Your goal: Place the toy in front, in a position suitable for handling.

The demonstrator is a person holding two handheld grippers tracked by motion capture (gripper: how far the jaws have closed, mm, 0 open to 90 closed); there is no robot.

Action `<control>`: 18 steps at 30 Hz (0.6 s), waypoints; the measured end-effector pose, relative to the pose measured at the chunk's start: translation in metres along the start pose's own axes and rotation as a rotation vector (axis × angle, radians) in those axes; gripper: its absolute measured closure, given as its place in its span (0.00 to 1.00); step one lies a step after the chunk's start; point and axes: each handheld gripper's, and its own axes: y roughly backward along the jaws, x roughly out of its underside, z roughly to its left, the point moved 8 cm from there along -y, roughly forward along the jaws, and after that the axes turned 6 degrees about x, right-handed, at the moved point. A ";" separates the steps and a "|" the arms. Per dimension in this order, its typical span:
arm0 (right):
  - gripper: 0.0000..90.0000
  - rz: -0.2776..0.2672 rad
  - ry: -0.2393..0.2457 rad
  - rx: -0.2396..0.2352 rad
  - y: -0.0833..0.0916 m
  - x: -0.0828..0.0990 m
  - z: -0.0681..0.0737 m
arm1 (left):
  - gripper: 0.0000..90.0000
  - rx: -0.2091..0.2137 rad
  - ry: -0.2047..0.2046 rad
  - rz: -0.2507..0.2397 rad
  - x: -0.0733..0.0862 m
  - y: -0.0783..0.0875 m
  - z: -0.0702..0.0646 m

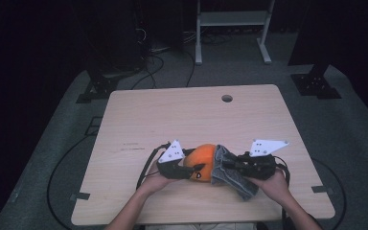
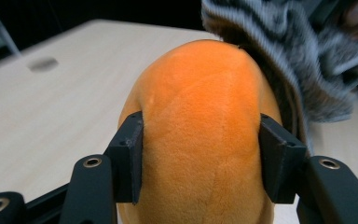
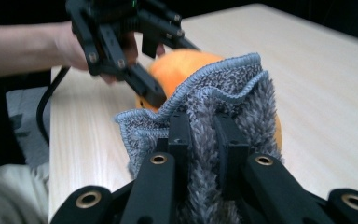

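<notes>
Orange plush toy (image 1: pixel 202 162) lies near the front edge of the wooden table (image 1: pixel 172 115), between the two grippers. From the high view a small dark face mark shows on its front; the left gripper view gives instead its smooth back, with the left gripper (image 2: pixel 200 156) pressing both pads into its sides. The right gripper view shows the right gripper (image 3: pixel 204 140) pinching a fold of the grey fuzzy cloth (image 3: pixel 214 93), whose stitched hem drapes against the toy.
</notes>
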 end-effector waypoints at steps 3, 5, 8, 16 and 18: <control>0.87 -0.024 -0.017 0.001 -0.004 -0.006 -0.005 | 0.45 0.042 -0.025 0.039 0.008 -0.005 -0.006; 0.87 -0.004 -0.029 -0.005 -0.012 0.001 -0.007 | 0.44 0.041 -0.030 0.038 0.010 -0.004 -0.006; 0.87 -0.008 -0.057 -0.017 -0.014 0.010 -0.011 | 0.41 0.044 0.000 0.038 0.016 0.000 -0.007; 0.87 0.042 -0.080 0.025 0.003 0.030 -0.018 | 0.37 0.059 0.012 0.027 0.018 0.002 -0.010; 0.87 0.022 -0.080 0.010 0.006 0.025 -0.014 | 0.38 0.056 -0.007 0.031 0.018 0.001 -0.011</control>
